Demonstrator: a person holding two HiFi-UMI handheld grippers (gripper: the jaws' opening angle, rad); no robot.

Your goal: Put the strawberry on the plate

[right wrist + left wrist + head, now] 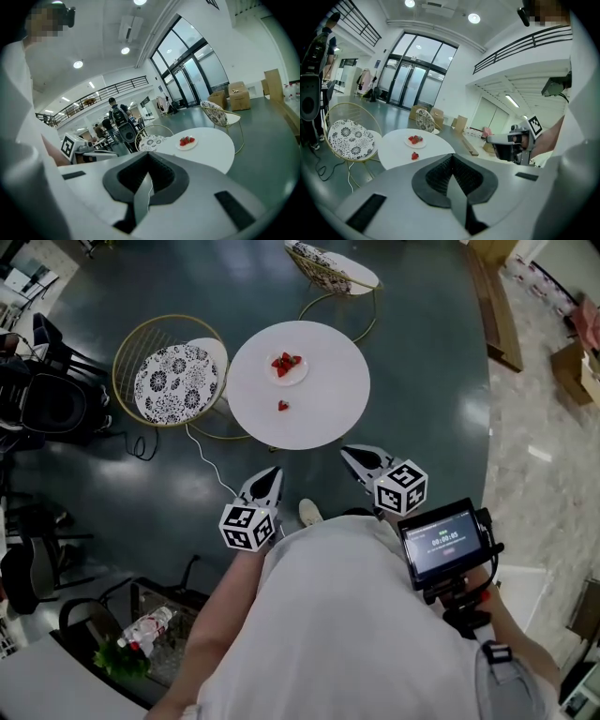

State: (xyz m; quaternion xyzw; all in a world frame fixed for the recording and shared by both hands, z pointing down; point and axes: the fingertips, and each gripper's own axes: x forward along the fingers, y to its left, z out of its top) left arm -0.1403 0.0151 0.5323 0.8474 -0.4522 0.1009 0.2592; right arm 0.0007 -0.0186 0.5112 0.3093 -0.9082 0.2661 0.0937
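Gold wire frames the chair (150,343) at the far left, its black-and-white patterned cushion (175,382) just beside the round white table (323,423). Nearer the person, the left gripper (274,472) is held over the dark floor, short of the table's near edge. Its own view shows its fingers (436,176) pressed together with nothing between them. The lone strawberry (282,406) lies on the bare tabletop, ahead of the left gripper's tips and slightly to their right, well apart from them. In the left gripper view it sits above and left of the closed tips, with open table in between. It is too small in every view to tell which way its tip points or how its long axis runs. The plate (289,381) stands near the strawberry on its far side, not touching it, and carries a small heap of other strawberries (286,363). Further right, the right gripper (344,452) hangs just off the table's near edge, and its fingers (124,178) are likewise closed on nothing. In the right gripper view the plate shows ahead and to the right, while the loose strawberry is hidden behind the gripper's body. At the far right a small lit screen (442,545) sits by the person's right arm.
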